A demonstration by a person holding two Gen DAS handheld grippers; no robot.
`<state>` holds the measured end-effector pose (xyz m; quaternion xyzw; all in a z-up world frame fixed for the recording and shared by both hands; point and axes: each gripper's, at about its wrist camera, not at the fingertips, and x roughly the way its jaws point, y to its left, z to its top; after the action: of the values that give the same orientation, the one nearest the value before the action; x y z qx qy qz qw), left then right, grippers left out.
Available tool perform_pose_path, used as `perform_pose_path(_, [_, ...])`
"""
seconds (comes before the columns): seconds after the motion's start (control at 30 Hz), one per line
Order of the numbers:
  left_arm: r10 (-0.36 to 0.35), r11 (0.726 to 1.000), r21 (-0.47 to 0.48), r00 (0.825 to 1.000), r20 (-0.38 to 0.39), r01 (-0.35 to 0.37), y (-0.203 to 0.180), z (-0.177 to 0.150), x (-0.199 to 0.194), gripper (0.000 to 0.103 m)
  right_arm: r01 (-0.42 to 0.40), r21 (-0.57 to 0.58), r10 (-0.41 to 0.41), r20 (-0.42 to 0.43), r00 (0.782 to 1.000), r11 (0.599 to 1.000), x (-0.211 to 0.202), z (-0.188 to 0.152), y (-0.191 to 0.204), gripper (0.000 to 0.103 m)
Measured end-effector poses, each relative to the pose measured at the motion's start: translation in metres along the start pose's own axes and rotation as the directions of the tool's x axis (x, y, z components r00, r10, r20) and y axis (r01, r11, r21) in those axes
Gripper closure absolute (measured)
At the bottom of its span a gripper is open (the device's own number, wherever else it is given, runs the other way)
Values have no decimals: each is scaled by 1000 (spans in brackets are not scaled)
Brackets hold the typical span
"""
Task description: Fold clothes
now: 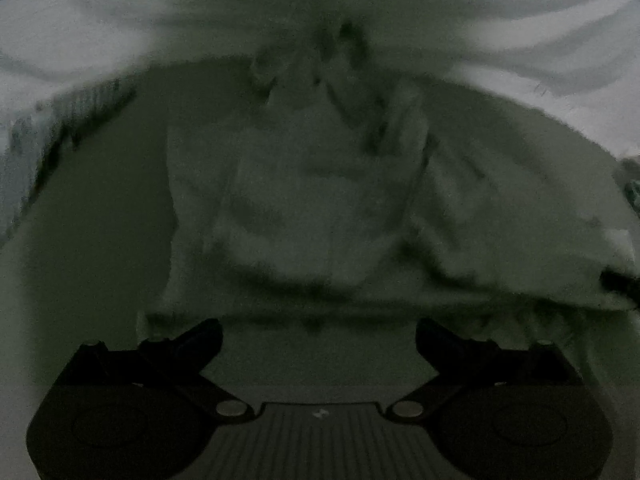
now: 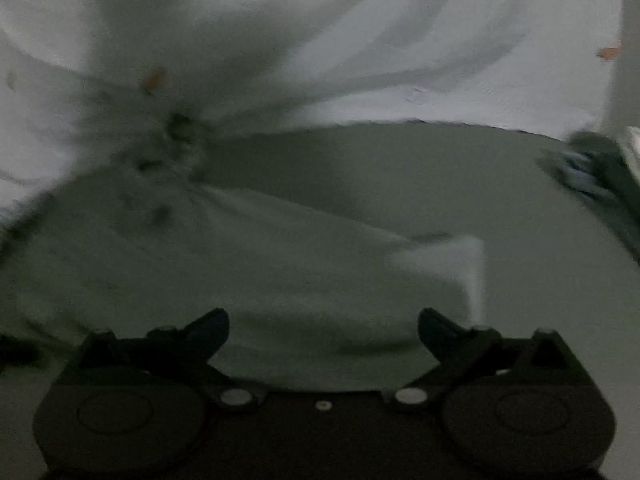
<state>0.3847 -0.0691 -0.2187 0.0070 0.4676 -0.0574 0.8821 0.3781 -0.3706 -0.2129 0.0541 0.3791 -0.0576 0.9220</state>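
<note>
**Dim and blurry, both grippers empty**

Pale garment (image 1: 320, 208) lying crumpled on a light counter (image 1: 100, 220), just ahead of the left gripper (image 1: 319, 334). Fingers (image 1: 200, 336) spread wide, nothing between. Same for the right gripper (image 2: 323, 328): wide apart, over a folded edge of the cloth. White sheet (image 2: 400, 48) bunched up behind.

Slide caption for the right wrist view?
Open right gripper above a pale folded garment on a wrinkled white sheet.
</note>
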Motion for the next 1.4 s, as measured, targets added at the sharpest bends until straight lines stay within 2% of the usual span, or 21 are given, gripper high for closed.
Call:
perform_pose_path(0.1, [26, 994, 104, 996, 84, -35, -17, 7, -7, 13, 85, -14, -85, 15, 996, 996, 4, -14, -13, 0])
perform_pose_path(0.17, [-7, 989, 148, 995, 98, -7, -25, 13, -5, 19, 129, 8, -129, 17, 992, 992, 2, -24, -25, 0])
perform_pose_path(0.27, [-73, 980, 190, 993, 89, 55, -37, 25, 5, 29, 147, 62, -147, -4, 989, 987, 11, -27, -33, 0])
perform_pose_path(0.3, [-90, 975, 210, 992, 88, 70, -43, 30, 9, 36, 144, 69, -143, -7, 990, 987, 14, -27, -34, 0])
perform_pose_path(0.4, [-109, 950, 302, 992, 68, 84, -64, 46, 26, 37, 140, 66, -140, -3, 990, 988, 18, -29, -35, 0])
perform_pose_path(0.5, [-121, 939, 331, 991, 63, 94, -78, 57, 44, 37, 139, 63, -140, 5, 990, 988, 16, -32, -37, 0])
perform_pose_path(0.57, [-138, 934, 339, 989, 56, 111, -84, 62, 54, 50, 139, 60, -140, 13, 990, 988, 15, -35, -37, 0])
perform_pose_path(0.6, [-136, 931, 348, 990, 46, 112, -87, 64, 58, 67, 140, 60, -141, 17, 990, 988, 14, -35, -37, 0])
perform_pose_path(0.63, [-134, 928, 356, 990, 39, 112, -90, 66, 61, 90, 140, 60, -141, 19, 990, 988, 14, -36, -37, 0])
perform_pose_path(0.67, [-129, 926, 363, 991, 46, 104, -92, 66, 61, 93, 140, 59, -141, 18, 990, 988, 14, -36, -37, 0])
perform_pose_path(0.83, [-157, 934, 340, 982, 107, 112, -86, 69, 42, 96, 152, 58, -152, 8, 988, 987, 13, -34, -36, 0])
perform_pose_path(0.97, [-151, 958, 270, 971, 184, 98, -73, 78, 17, 96, 152, 73, -152, 0, 988, 986, 8, -36, -33, 0])
perform_pose_path(1.2, [-99, 991, 116, 945, 313, 66, -35, 104, -26, 96, 135, 35, -135, -3, 991, 990, 3, -38, -20, 0])
perform_pose_path(1.4, [0, 999, -30, 924, 382, 12, 10, 116, -49, 96, 120, -39, -120, -6, 993, 992, 5, -37, -2, 0])
